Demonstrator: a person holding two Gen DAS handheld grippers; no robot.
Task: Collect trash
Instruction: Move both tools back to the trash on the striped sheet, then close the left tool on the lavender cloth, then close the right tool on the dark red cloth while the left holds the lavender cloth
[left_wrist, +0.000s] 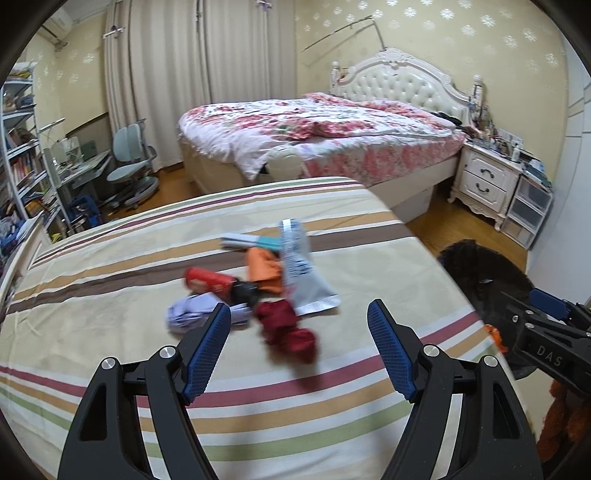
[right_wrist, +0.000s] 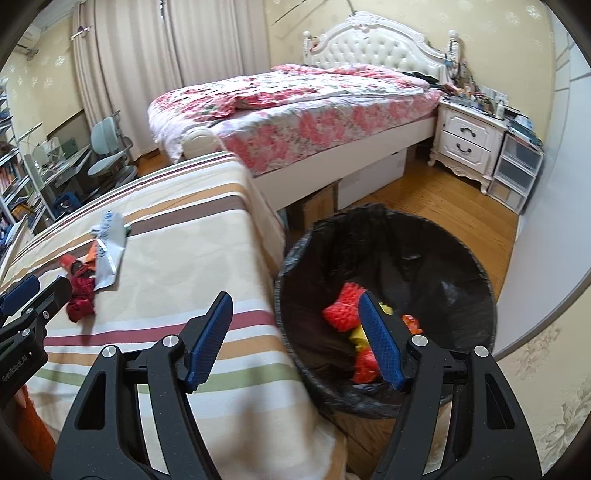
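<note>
Room: bedroom, striped bedspread (left_wrist: 110, 266) on near bed.
Trash pile (left_wrist: 258, 280): wrappers lie near bedspread's middle.
Bin (right_wrist: 461, 258): black-lined, on floor beside bed's right edge, holds wrappers.
Left gripper (left_wrist: 299, 347): jaws apart, empty, above pile.
Right gripper (right_wrist: 295, 339): jaws apart, empty, between bed's edge and bin.

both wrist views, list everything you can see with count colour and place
wrappers: a pile, about seven, red, orange, lilac, silver, dark red, on the striped bed
striped bed: one, cream with brown, red and green stripes, foreground
trash bin: one, black liner, on the floor beside the striped bed
trash in bin: several pieces, red and yellow, at the bottom
floral bed: one, pink and white, white headboard, far side
nightstand: one, white, right of the floral bed
desk chair: one, pale blue, by the curtains
left claw: open, empty, above the pile
right claw: open, empty, over the bin's edge
</note>
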